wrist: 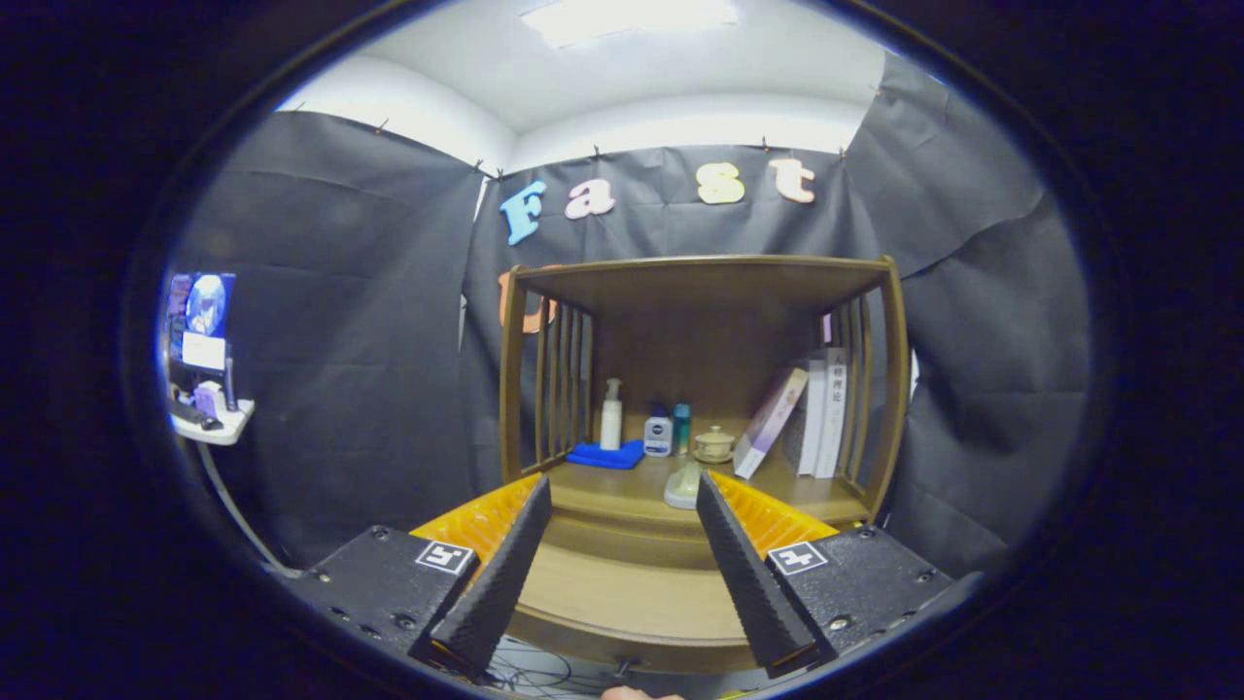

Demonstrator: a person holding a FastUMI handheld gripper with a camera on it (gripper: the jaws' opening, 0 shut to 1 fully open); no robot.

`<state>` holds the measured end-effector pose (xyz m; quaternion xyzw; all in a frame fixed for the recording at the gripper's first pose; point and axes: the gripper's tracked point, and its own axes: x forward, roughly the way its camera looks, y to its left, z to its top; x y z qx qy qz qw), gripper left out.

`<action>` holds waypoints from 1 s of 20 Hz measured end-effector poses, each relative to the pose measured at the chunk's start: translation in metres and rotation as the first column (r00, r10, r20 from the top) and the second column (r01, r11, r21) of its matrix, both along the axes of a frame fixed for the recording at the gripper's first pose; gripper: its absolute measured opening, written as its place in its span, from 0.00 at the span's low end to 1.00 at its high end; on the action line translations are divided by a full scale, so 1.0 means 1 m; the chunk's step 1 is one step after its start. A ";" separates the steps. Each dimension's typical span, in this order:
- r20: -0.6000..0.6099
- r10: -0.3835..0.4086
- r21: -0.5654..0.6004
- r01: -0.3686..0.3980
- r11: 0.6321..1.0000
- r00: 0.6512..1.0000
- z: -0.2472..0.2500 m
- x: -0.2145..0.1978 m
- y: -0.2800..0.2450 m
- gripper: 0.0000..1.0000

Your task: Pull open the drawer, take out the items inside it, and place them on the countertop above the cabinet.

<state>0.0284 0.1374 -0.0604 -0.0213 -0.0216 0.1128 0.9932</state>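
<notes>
A wooden cabinet [705, 277] with a slatted shelf frame stands straight ahead of me. On its countertop [622, 491] sit a blue cloth [606, 454], a white pump bottle [610, 415], two small bottles [658, 433], a lidded ceramic pot [714, 443] and several leaning books [812, 408]. A pale rounded object [683, 484] lies on the countertop just left of my right fingertip. Below the countertop edge, a lighter wooden drawer panel [622, 598] spans between my fingers, with a small dark knob [622, 667] at its lower edge. My gripper [622, 486] is open and holds nothing.
Black cloth walls close in on both sides of the cabinet. To the far left, a small white shelf [216, 428] carries a screen [199, 335] and small items, with a cable hanging below. Cables lie on the floor under the drawer.
</notes>
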 end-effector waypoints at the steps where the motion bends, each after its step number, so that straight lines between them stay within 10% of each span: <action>1: 0.003 -0.013 0.000 0.013 1.000 1.000 -0.014 -0.005 -0.002 0.95; 9: -0.167 -0.066 -0.038 0.060 0.997 0.984 -0.143 -0.023 -0.005 0.95; 20: -0.163 -0.228 -0.141 0.206 0.968 0.960 -0.182 0.001 -0.014 0.95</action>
